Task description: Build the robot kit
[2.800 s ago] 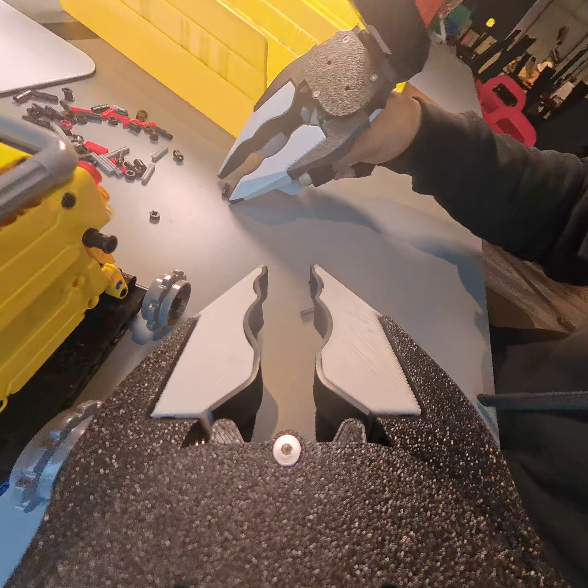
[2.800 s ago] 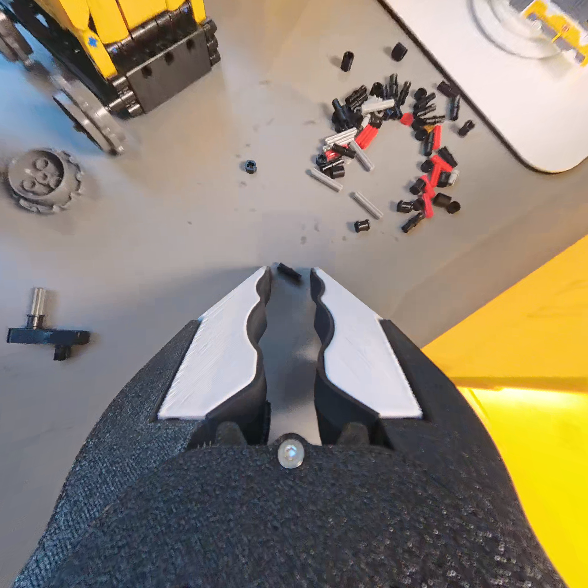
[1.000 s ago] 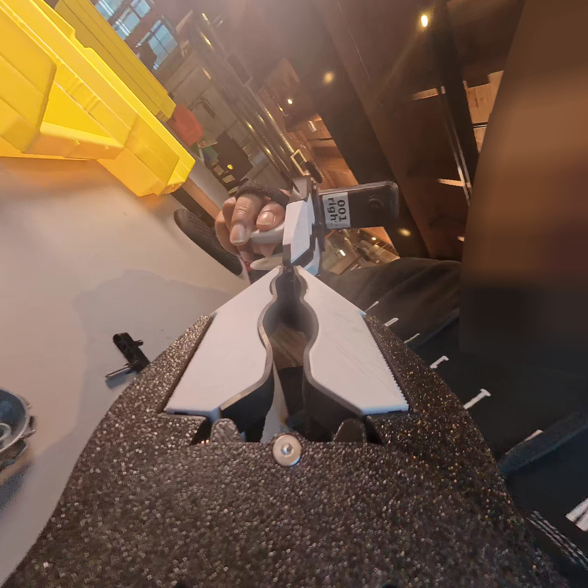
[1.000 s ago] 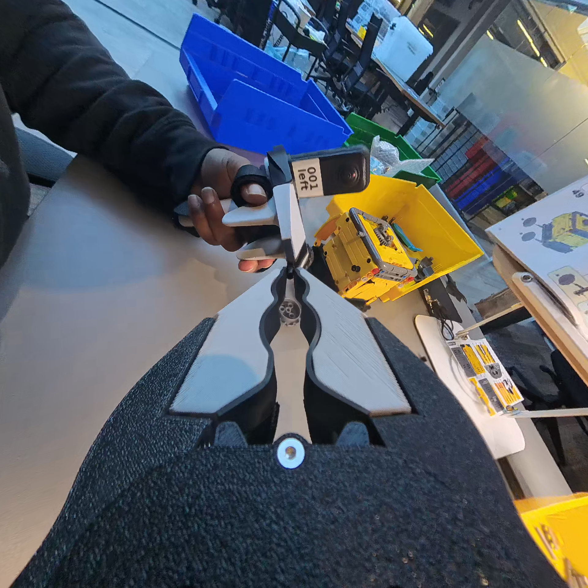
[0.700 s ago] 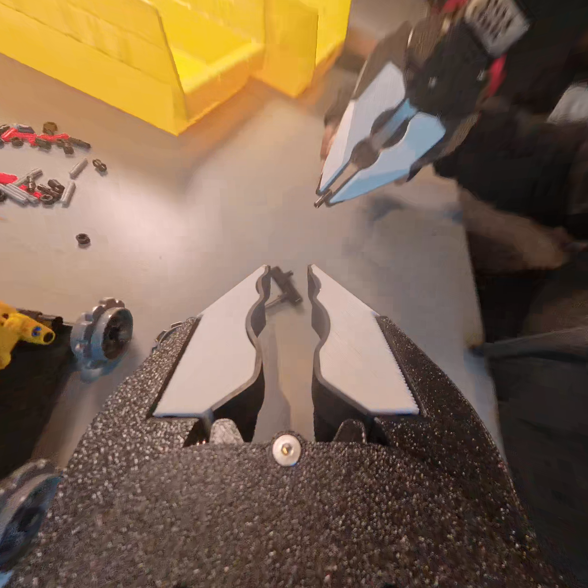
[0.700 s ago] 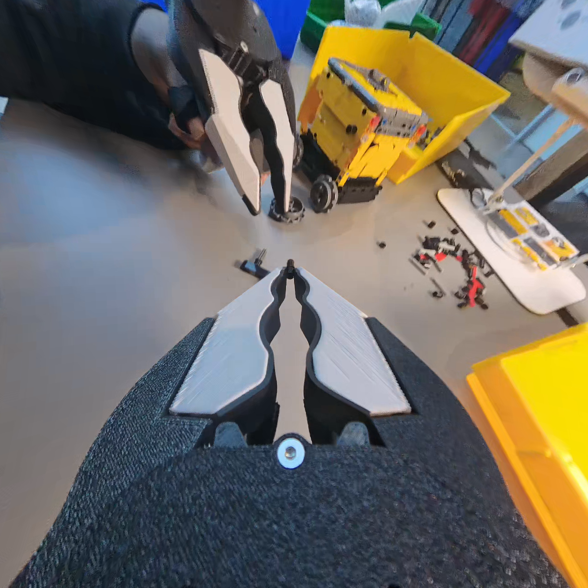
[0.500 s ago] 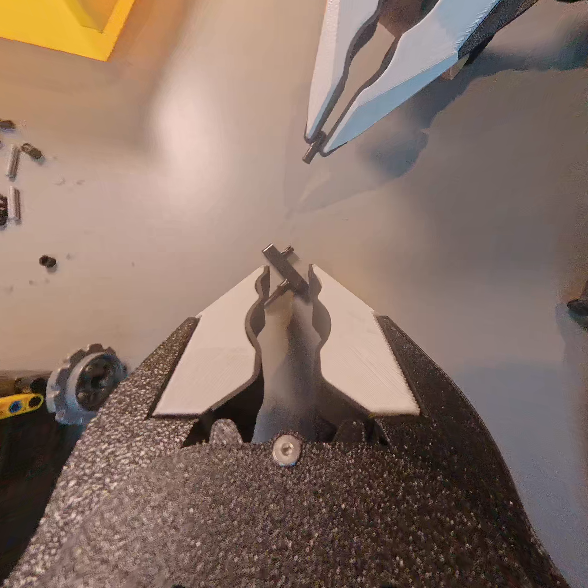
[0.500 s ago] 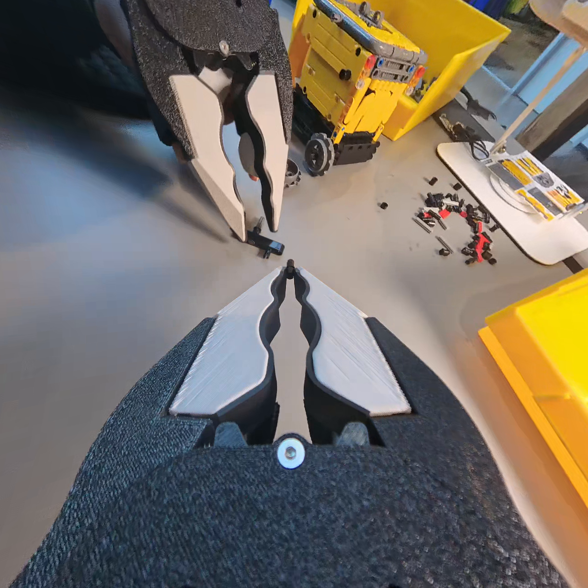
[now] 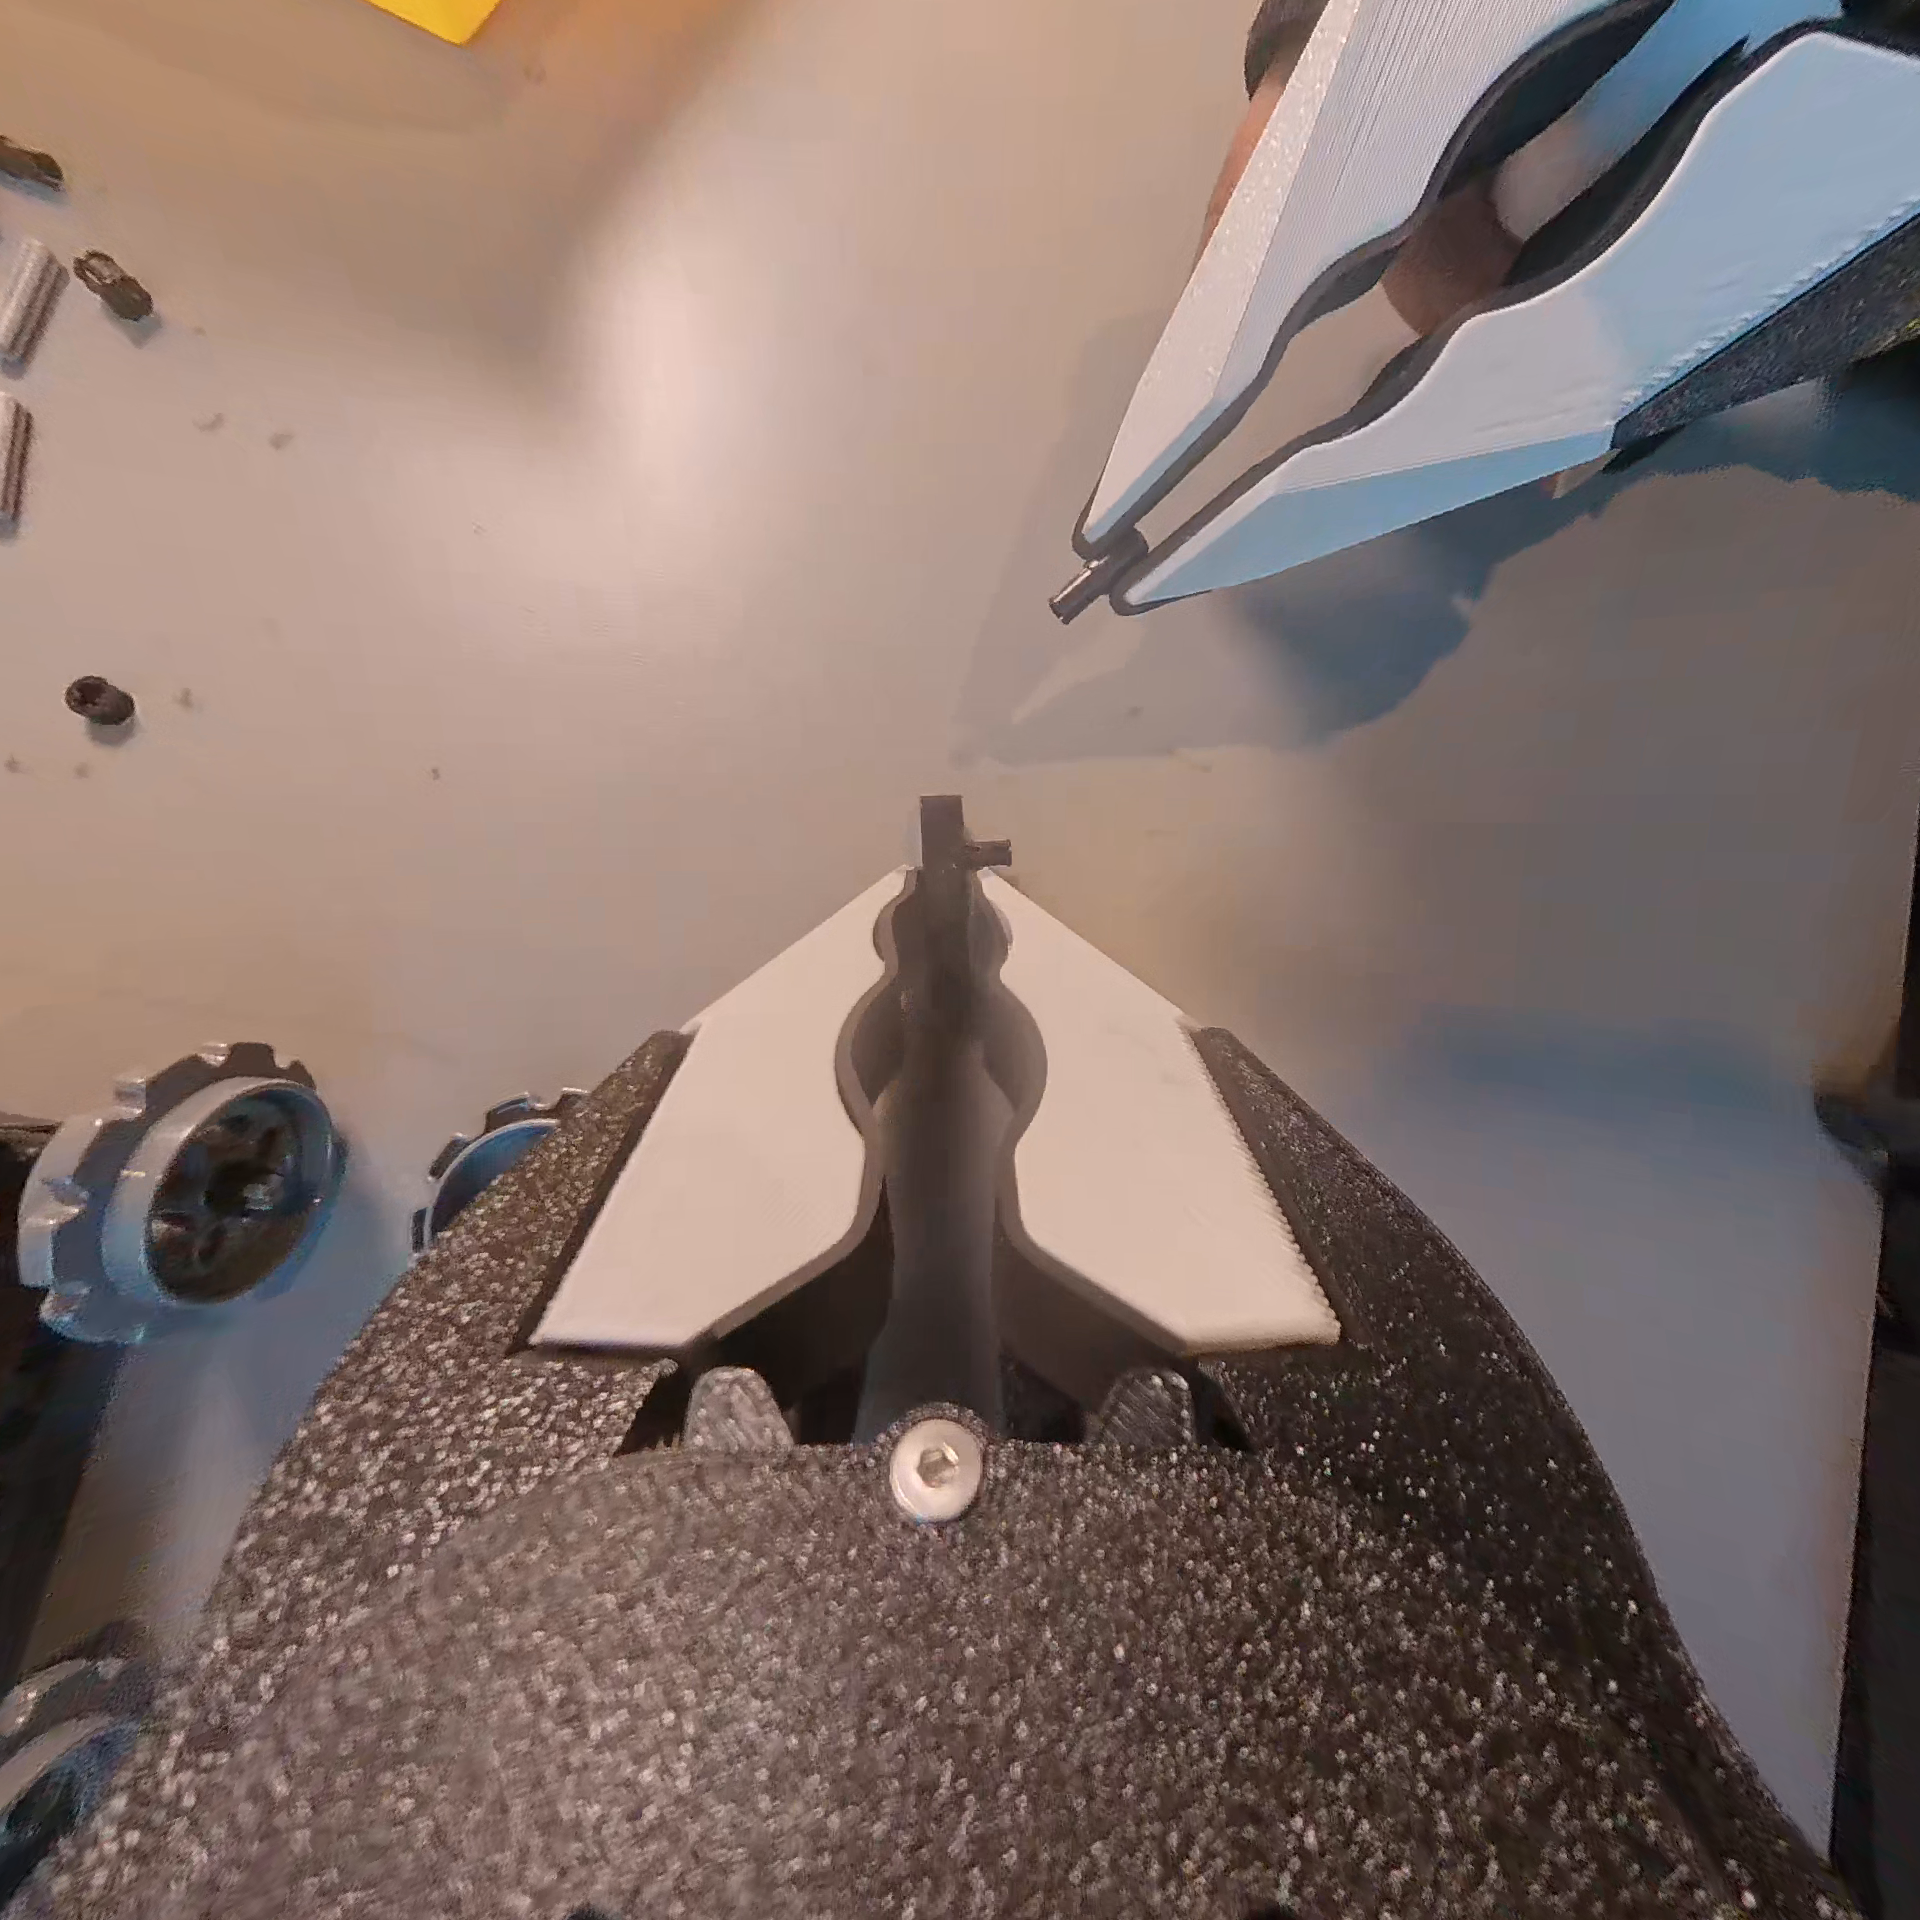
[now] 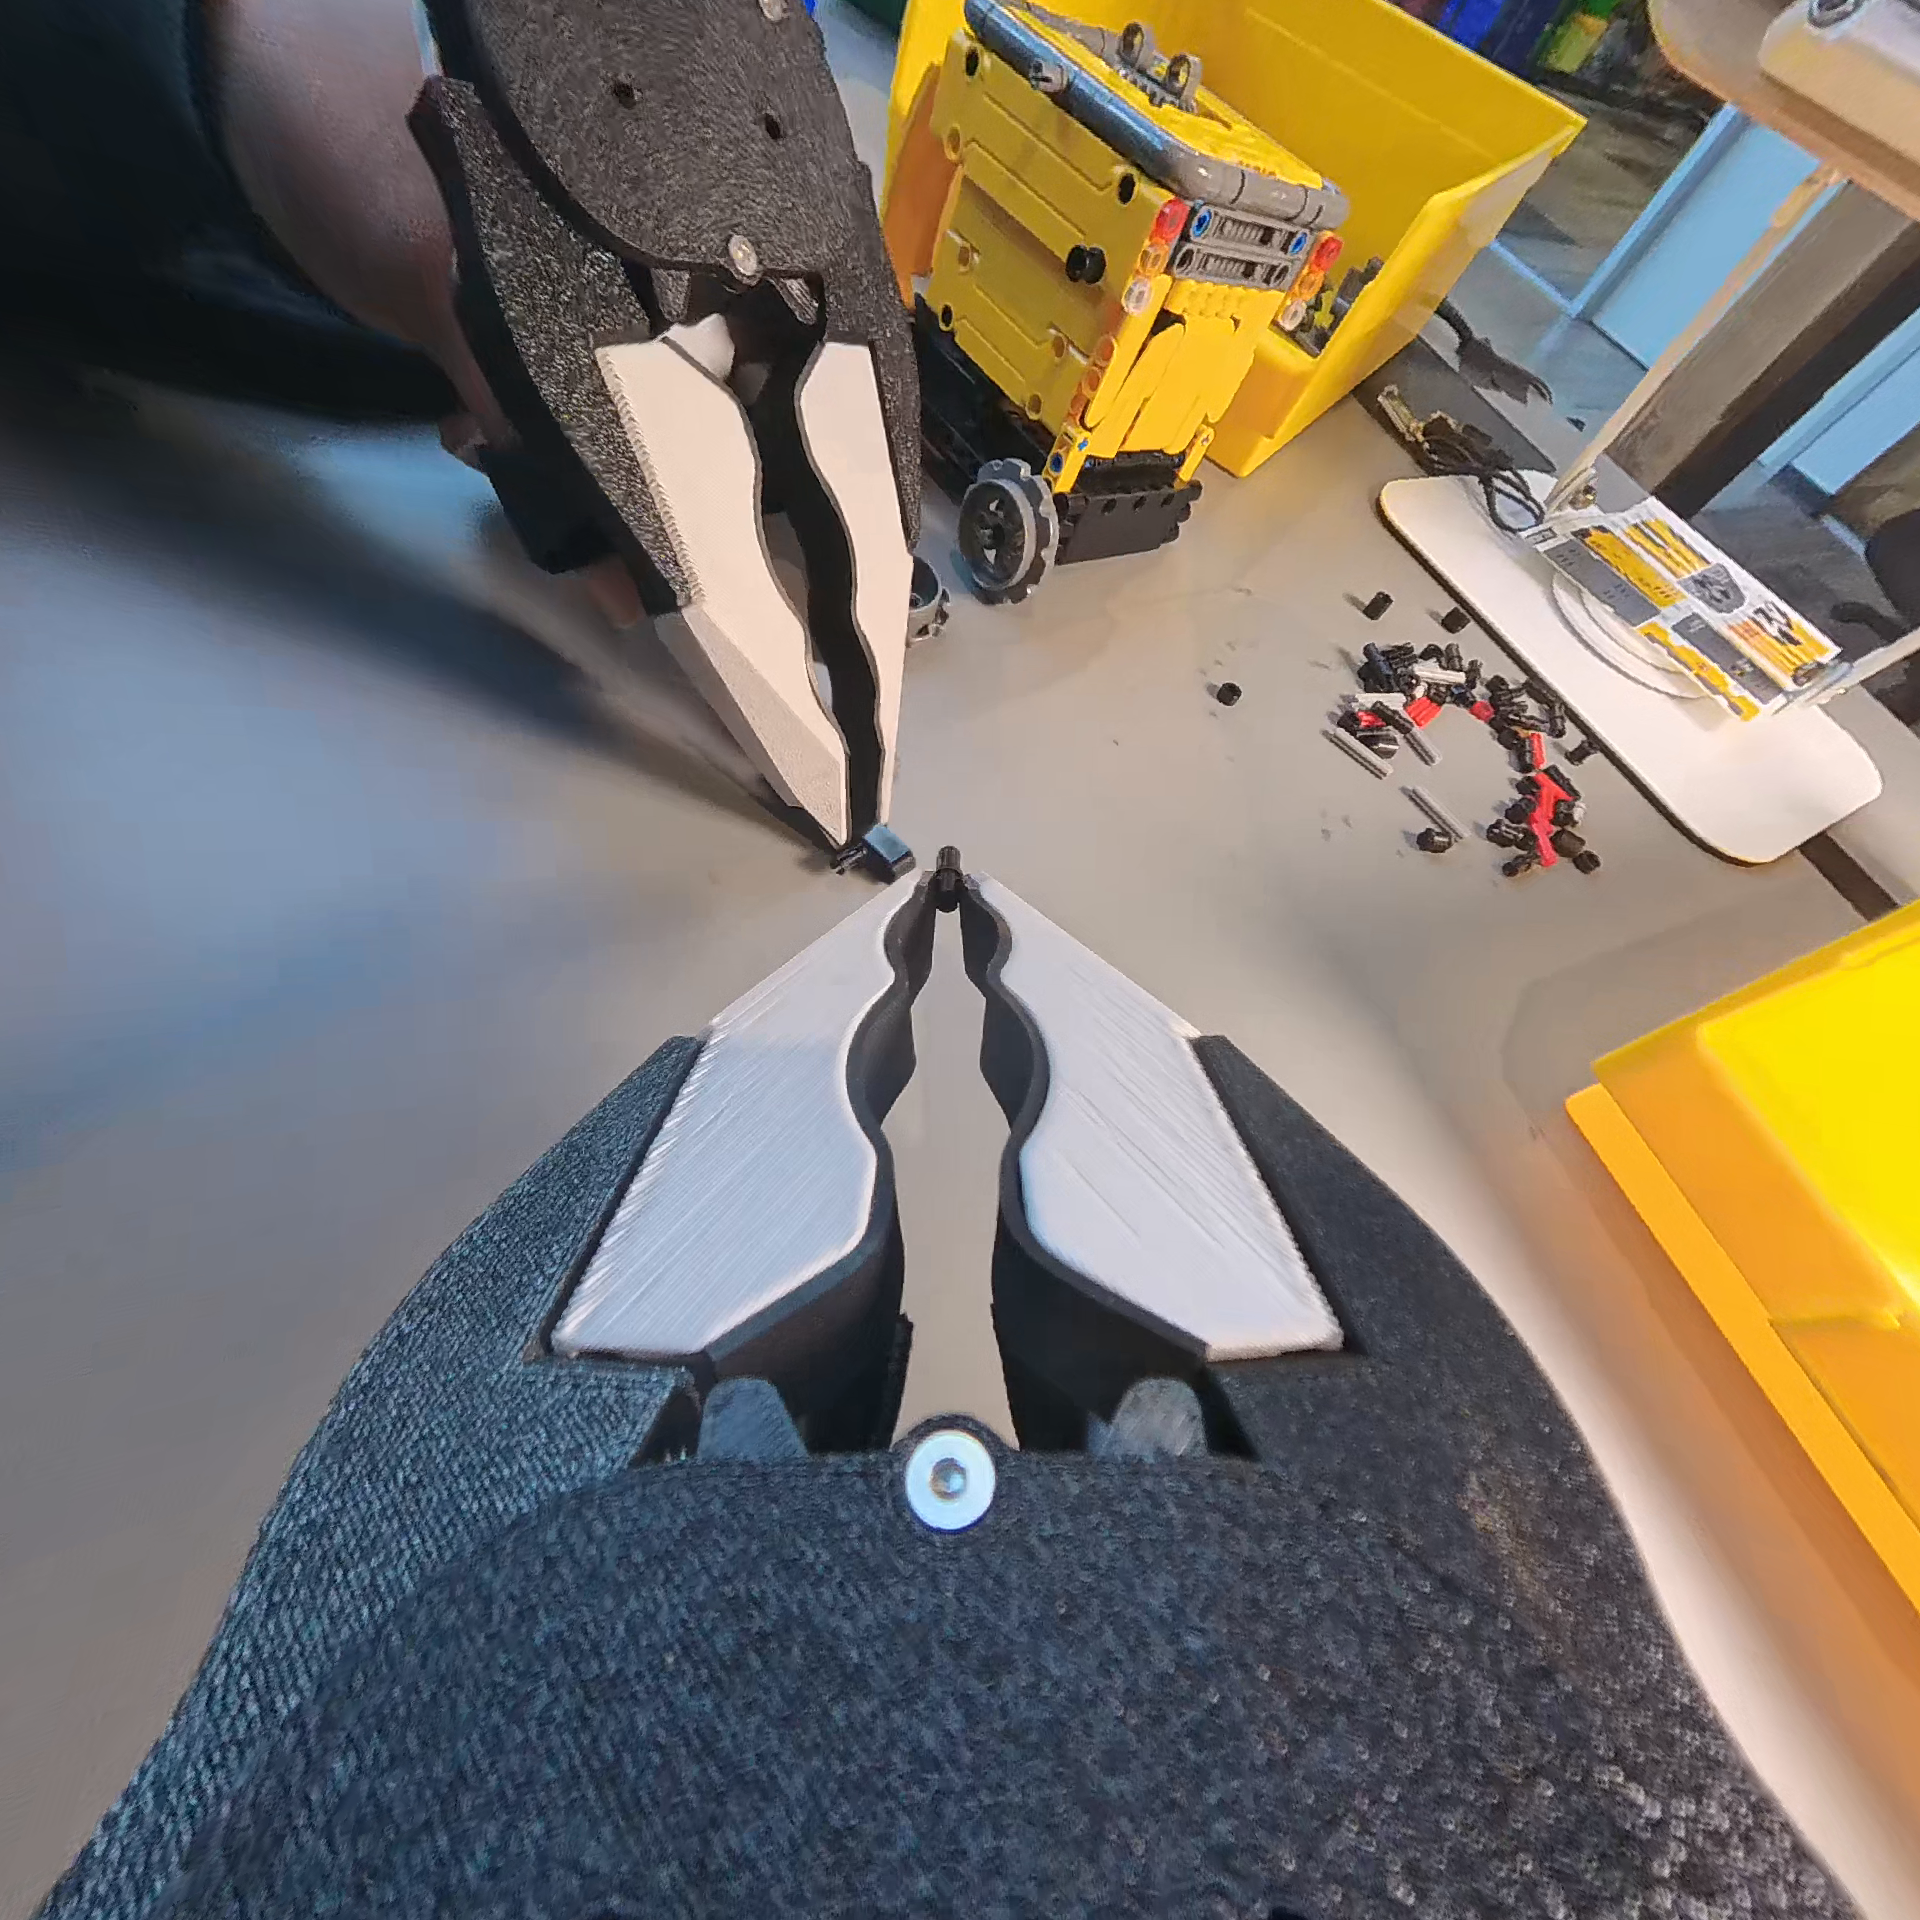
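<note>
My left gripper (image 9: pixel 948 878) is shut on a small black beam piece with a pin (image 9: pixel 943 831), right at the grey table top. It also shows in the right wrist view (image 10: pixel 860 821), tips down on that black piece (image 10: pixel 883 850). My right gripper (image 10: pixel 943 883) is shut on a small black pin (image 10: pixel 947 864) held just above the table, a short way from the left gripper's tips. In the left wrist view the right gripper (image 9: pixel 1112 582) hangs at the upper right with the black pin (image 9: pixel 1081 597) sticking out of its tips.
A yellow brick-built vehicle (image 10: pixel 1122 270) stands in front of a yellow bin (image 10: pixel 1382 156). Grey toothed wheels (image 9: pixel 187 1195) lie at the left. A heap of small black, red and grey pins (image 10: pixel 1475 748) lies beside a white board (image 10: pixel 1662 727). Another yellow bin (image 10: pixel 1787 1143) is at the right. Spacing between my two grippers at the tips: around 6 cm. My left gripper's tips are some 15 cm from the yellow brick-built vehicle (image 10: pixel 1122 270).
My left gripper came down over the black beam piece and shut on it. My right gripper, holding its pin, moved closer to the left gripper's tips.
</note>
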